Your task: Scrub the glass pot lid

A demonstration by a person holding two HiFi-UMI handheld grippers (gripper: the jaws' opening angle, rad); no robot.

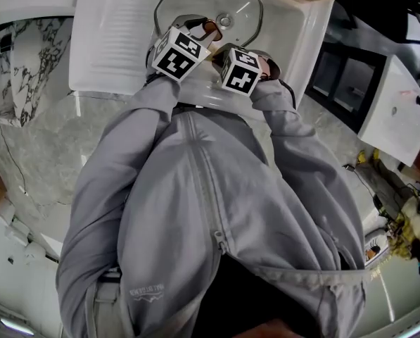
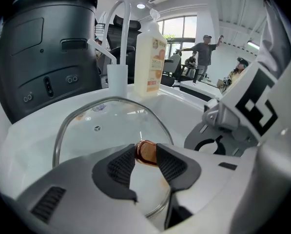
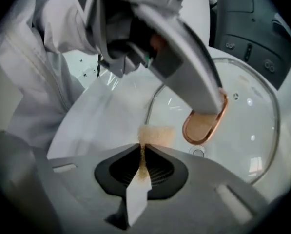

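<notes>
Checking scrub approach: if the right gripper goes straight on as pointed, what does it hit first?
Likely the glass lid near its rim, its clamped sponge touching first; depth unclear.

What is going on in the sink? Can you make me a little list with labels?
place: white sink
being cleaned: round glass pot lid with a metal rim, lying in the sink
left gripper: shut on the lid's copper-coloured loop handle
right gripper: shut on a thin tan scrubbing sponge, near the handle
nearby: pale soap bottle standing on the sink's edge
</notes>
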